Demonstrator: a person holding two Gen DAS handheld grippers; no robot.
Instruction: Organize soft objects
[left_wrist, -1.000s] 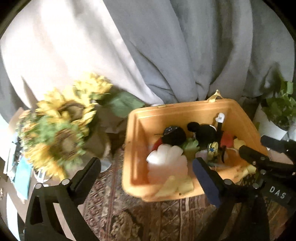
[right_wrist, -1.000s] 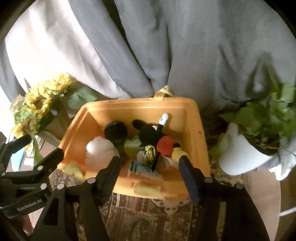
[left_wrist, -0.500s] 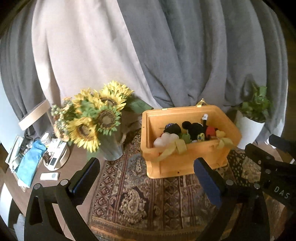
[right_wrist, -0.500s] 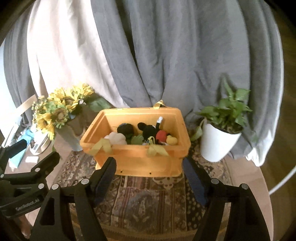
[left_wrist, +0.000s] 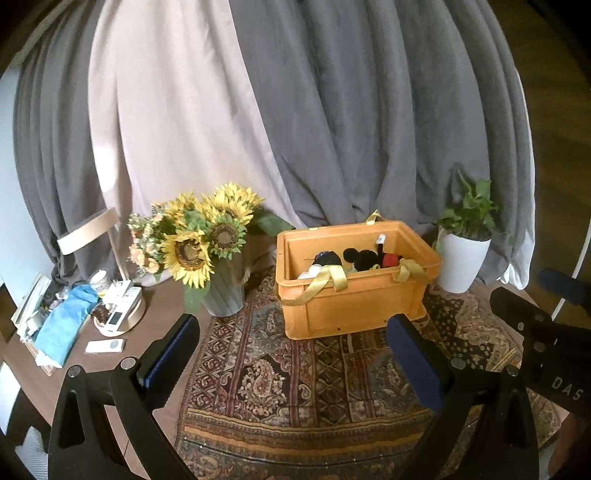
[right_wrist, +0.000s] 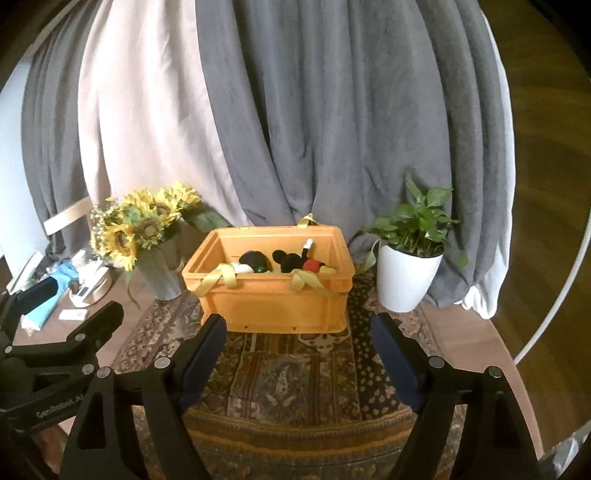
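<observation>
Orange crate (left_wrist: 354, 306) sits on the patterned rug (left_wrist: 295, 373) toward the table's far edge, well ahead of both grippers, nothing touching it. Left gripper (left_wrist: 291, 358): jaws wide apart, empty, only rug between them. Right gripper (right_wrist: 297, 356): jaws apart, empty, they have just been opening; crate is centred ahead of the gap.

Versus a second ago: both views were right over the crate looking down into it; now both grippers are pulled back and the whole crate, rug and curtain (right_wrist: 332, 110) fit in view. Crate itself has not shifted on the rug.

Crate contents: black mouse plush (right_wrist: 291, 260) with a red part (right_wrist: 311, 264) next to it, a second dark plush (right_wrist: 255, 258), a white soft thing (right_wrist: 242, 268) at the left end, something green (right_wrist: 261, 270) in the middle. Pile sits below the rim, details partly hidden by the near wall. Yellow ribbon straps (right_wrist: 221, 278) hang over the near rim in two places.

Sunflower vase (left_wrist: 221, 291) just left of the crate, white potted plant (right_wrist: 408, 275) just right of it, both near the far edge. Clutter with a blue cloth (left_wrist: 64, 321) on the table's left edge.
</observation>
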